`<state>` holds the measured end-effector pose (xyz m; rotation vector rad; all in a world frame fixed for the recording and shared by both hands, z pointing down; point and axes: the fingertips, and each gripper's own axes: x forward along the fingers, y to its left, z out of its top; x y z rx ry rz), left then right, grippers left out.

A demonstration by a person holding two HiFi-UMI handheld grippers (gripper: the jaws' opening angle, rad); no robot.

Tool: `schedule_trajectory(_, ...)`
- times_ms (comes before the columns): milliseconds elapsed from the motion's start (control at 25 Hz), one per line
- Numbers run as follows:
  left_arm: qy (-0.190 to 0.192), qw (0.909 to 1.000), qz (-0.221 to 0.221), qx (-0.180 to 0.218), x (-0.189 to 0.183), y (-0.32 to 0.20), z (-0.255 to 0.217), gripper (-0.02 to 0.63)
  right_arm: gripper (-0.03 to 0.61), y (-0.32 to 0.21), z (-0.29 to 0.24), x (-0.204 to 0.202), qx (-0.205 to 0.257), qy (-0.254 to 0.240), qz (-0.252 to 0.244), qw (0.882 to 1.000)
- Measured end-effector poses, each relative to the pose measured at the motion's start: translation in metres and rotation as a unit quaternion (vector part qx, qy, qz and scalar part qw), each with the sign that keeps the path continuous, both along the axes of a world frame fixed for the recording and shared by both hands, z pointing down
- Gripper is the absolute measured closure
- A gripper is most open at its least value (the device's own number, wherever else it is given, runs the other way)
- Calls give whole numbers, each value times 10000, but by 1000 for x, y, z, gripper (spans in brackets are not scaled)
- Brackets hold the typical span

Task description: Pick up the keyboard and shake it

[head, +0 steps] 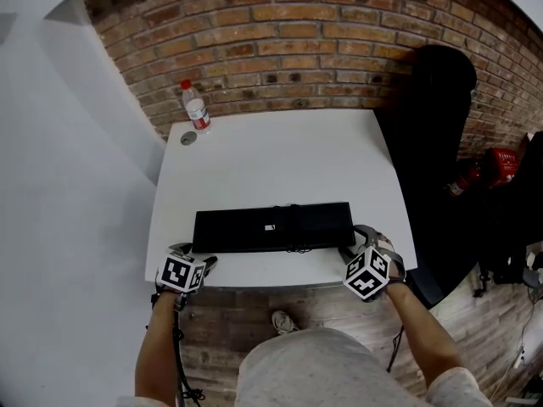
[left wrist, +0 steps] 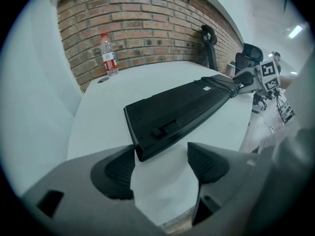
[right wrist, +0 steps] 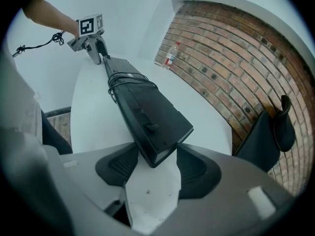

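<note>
A black keyboard (head: 271,227) lies along the near edge of the white table (head: 280,155), with a small label on its upturned face and its cable bundled near the right end. My left gripper (head: 202,264) is at its left end. In the left gripper view the keyboard's corner (left wrist: 142,149) sits next to the left pad, and the other pad stands apart with bare table between; the jaws are open. My right gripper (head: 350,248) is at the right end. There the keyboard's end (right wrist: 157,154) reaches in between the two pads (right wrist: 120,166), with a gap showing; the jaws are open.
A plastic water bottle (head: 195,108) and a small round cap (head: 188,139) stand at the table's far left corner, by the brick wall. A black chair (head: 433,142) is off the right edge. The person stands at the near edge.
</note>
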<state>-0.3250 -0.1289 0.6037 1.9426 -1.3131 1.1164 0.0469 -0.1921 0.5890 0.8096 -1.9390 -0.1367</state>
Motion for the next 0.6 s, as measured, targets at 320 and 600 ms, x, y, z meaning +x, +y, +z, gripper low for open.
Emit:
schedule_trajectory(320,27,9998,-147,153,9,19,-2,278,337,20,0,6,-291,-83,-10,9995)
schedule_trajectory(600,468,9948,-402,811,44,21,-40,301,371,40,-28,-7,-247,-928,254,9951)
